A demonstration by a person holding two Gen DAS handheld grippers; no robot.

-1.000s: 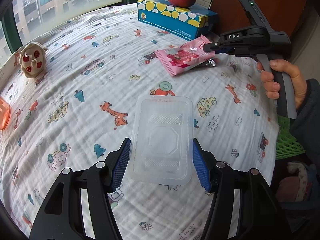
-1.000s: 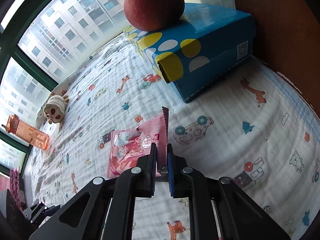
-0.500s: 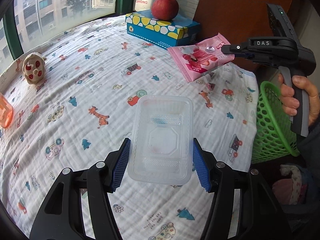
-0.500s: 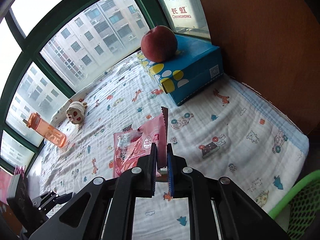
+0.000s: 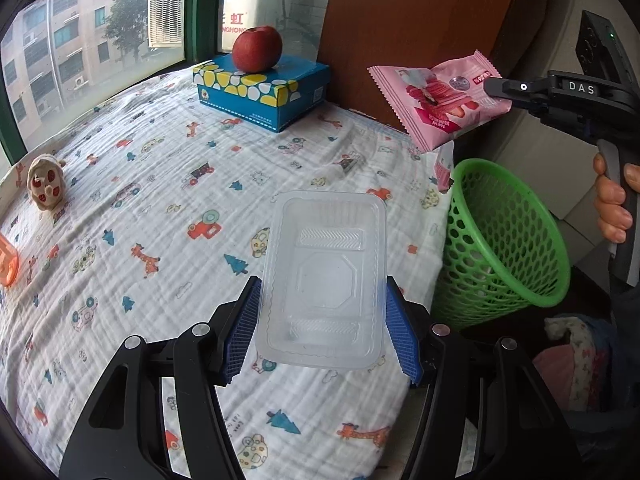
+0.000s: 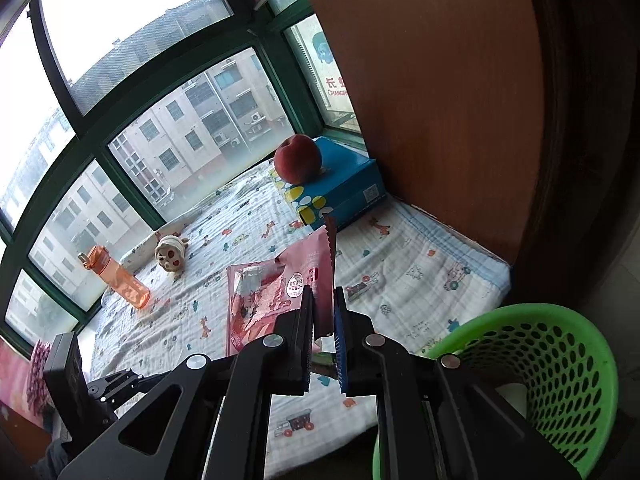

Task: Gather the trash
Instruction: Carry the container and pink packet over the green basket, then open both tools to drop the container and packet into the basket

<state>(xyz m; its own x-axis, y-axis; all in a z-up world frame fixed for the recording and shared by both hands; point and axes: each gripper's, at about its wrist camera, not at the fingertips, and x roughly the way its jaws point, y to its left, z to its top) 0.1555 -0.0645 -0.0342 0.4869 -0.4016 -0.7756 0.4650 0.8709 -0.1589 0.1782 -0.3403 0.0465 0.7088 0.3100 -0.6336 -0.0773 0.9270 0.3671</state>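
Observation:
My left gripper [image 5: 322,316] is shut on a clear plastic tray [image 5: 324,276] and holds it in the air above the bed's right edge. My right gripper [image 6: 324,320] is shut on the edge of a pink snack wrapper [image 6: 272,296], held in the air; in the left wrist view the wrapper [image 5: 436,100] hangs from the right gripper [image 5: 494,90] above and behind a green mesh basket [image 5: 508,248]. The basket [image 6: 560,364] stands on the floor beside the bed, lower right in the right wrist view.
A red apple [image 5: 257,49] sits on a blue spotted box [image 5: 260,94] at the bed's far corner by a wooden panel. A small plush toy [image 5: 45,186] and an orange bottle [image 6: 116,278] lie by the window. The patterned sheet [image 5: 160,220] covers the bed.
Both grippers have lifted and pulled back toward the bed's right edge with their loads. The pink wrapper now hangs over the green basket, which has come fully into view.

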